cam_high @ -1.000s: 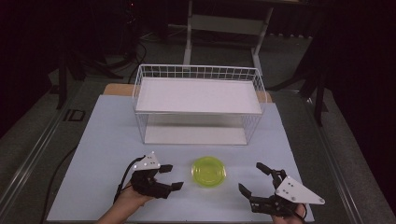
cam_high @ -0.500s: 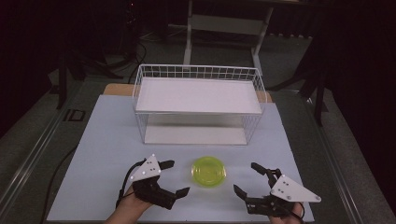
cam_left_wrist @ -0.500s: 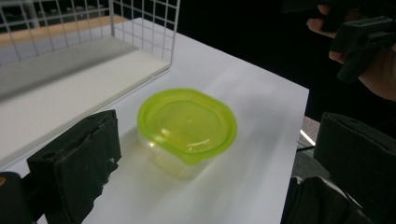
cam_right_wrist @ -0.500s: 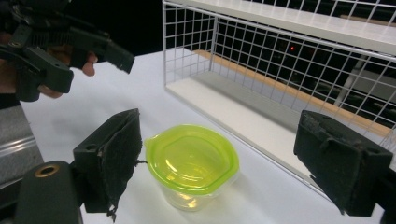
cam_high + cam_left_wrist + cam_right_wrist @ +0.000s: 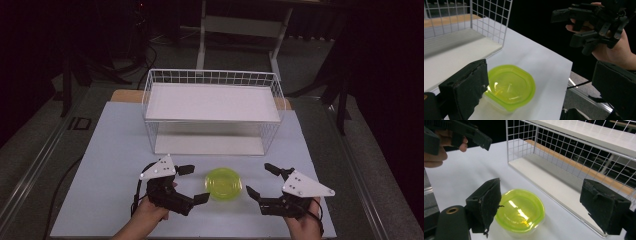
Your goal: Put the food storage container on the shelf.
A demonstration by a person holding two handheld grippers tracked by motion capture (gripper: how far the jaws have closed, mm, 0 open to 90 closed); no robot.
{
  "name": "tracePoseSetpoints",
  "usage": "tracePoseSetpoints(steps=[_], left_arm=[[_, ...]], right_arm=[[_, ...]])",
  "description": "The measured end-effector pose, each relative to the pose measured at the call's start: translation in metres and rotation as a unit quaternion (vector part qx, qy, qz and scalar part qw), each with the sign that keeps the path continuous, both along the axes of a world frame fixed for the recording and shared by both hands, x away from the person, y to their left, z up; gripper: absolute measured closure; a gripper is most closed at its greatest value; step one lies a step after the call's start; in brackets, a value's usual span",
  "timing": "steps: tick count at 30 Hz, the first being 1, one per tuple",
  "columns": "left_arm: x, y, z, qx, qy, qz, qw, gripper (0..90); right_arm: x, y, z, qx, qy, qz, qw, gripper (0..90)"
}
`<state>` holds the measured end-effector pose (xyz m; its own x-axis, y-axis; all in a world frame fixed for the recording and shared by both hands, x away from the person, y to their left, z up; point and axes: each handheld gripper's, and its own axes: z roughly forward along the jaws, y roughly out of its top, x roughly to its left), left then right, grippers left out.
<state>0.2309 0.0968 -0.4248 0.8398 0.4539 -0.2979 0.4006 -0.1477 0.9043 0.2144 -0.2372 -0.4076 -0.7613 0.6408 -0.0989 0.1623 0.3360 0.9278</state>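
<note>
While the white wire rack [image 5: 212,112] stands at the back of the surface [image 5: 100,150], the yellow-green lidded container [image 5: 223,184] is seen just before it, between the left gripper [image 5: 192,184] and right gripper [image 5: 260,181]. Both pairs of jaws are spread wide, nothing held; the left jaws have just been opening.

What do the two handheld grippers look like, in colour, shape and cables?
Both the left gripper and the right gripper have black, blocky bodies, each topped by a grey three-cornered plate with small dark dots. Their fingers are black rectangular pads with rough, worn edges. A black cable trails from each. No sleeves are visible.
</note>
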Motion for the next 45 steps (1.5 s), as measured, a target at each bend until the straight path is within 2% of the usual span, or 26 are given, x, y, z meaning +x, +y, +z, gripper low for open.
tracePoseSetpoints(steps=[5, 9, 14, 17, 20, 21, 23, 26, 27, 29, 30, 31, 33, 34, 35, 38, 40, 41, 42, 43, 44, 45], left_arm=[[0.009, -0.007, 0.003, 0.018, -0.013, 0.0, 0.9998, 1.4], [0.015, -0.012, 0.001, 0.019, -0.015, -0.006, 0.9997, 1.4], [0.025, -0.017, -0.006, 0.023, 0.01, -0.007, 0.9997, 1.4], [0.029, -0.018, -0.009, 0.021, 0.017, -0.004, 0.9996, 1.4], [0.033, -0.018, -0.012, 0.026, 0.025, -0.002, 0.9994, 1.4], [0.035, -0.019, -0.014, 0.025, 0.034, -0.002, 0.9991, 1.4], [0.038, -0.02, -0.019, 0.03, 0.051, 0.003, 0.9982, 1.4], [0.042, -0.023, -0.029, 0.043, 0.083, 0.018, 0.9954, 1.4], [0.042, -0.024, -0.034, 0.046, 0.091, 0.021, 0.9946, 1.4], [0.043, -0.024, -0.041, 0.049, 0.111, 0.025, 0.9923, 1.4], [0.044, -0.024, -0.045, 0.042, 0.118, 0.027, 0.9917, 1.6], [0.044, -0.023, -0.048, 0.035, 0.126, 0.028, 0.991, 3.6], [0.045, -0.024, -0.052, 0.041, 0.137, 0.043, 0.9888, 7.0], [0.046, -0.024, -0.055, 0.043, 0.146, 0.043, 0.9874, 7.8], [0.047, -0.024, -0.057, 0.049, 0.151, 0.055, 0.9857, 10.2], [0.051, -0.022, -0.065, 0.046, 0.176, 0.072, 0.9807, 14.6], [0.052, -0.021, -0.071, 0.038, 0.19, 0.079, 0.9779, 15.6], [0.052, -0.021, -0.071, 0.038, 0.19, 0.079, 0.9779, 16.0], [0.053, -0.021, -0.075, 0.035, 0.205, 0.076, 0.9751, 16.0], [0.053, -0.022, -0.077, 0.038, 0.21, 0.078, 0.9738, 20.5], [0.052, -0.023, -0.079, 0.037, 0.214, 0.077, 0.9731, 21.1], [0.052, -0.024, -0.08, 0.041, 0.222, 0.077, 0.9712, 22.6]], right_arm=[[0.012, 0.0, 0.004, 0.004, 0.013, -0.014, 0.9998, 15.1], [0.02, 0.001, 0.002, 0.014, 0.031, -0.019, 0.9992, 15.1], [0.031, -0.002, -0.003, 0.047, 0.088, -0.02, 0.9948, 14.0], [0.038, -0.002, -0.007, 0.046, 0.105, -0.018, 0.9932, 13.5], [0.045, -0.004, -0.012, 0.058, 0.134, -0.008, 0.9892, 13.4], [0.048, -0.004, -0.014, 0.058, 0.147, -0.007, 0.9873, 13.4], [0.051, -0.003, -0.019, 0.052, 0.153, -0.008, 0.9869, 13.5], [0.054, 0.002, -0.027, 0.041, 0.157, -0.018, 0.9866, 14.0], [0.055, 0.003, -0.031, 0.04, 0.164, -0.01, 0.9856, 14.0], [0.056, 0.006, -0.038, 0.04, 0.179, -0.003, 0.983, 14.6], [0.058, 0.007, -0.042, 0.04, 0.188, -0.003, 0.9814, 14.6], [0.059, 0.008, -0.045, 0.04, 0.194, -0.009, 0.9801, 15.2], [0.063, 0.008, -0.05, 0.041, 0.21, -0.015, 0.9767, 17.2], [0.064, 0.009, -0.053, 0.041, 0.215, -0.02, 0.9755, 17.3], [0.065, 0.01, -0.055, 0.04, 0.221, -0.024, 0.9742, 18.9], [0.069, 0.011, -0.062, 0.041, 0.24, -0.033, 0.9694, 23.4], [0.071, 0.013, -0.067, 0.037, 0.245, -0.034, 0.9681, 23.8], [0.071, 0.013, -0.067, 0.037, 0.245, -0.034, 0.9681, 23.8], [0.071, 0.014, -0.069, 0.036, 0.249, -0.033, 0.9672, 24.2], [0.073, 0.017, -0.074, 0.033, 0.257, -0.031, 0.9654, 30.4], [0.073, 0.018, -0.075, 0.032, 0.26, -0.028, 0.9646, 32.4], [0.074, 0.018, -0.077, 0.032, 0.262, -0.028, 0.9641, 32.4]])
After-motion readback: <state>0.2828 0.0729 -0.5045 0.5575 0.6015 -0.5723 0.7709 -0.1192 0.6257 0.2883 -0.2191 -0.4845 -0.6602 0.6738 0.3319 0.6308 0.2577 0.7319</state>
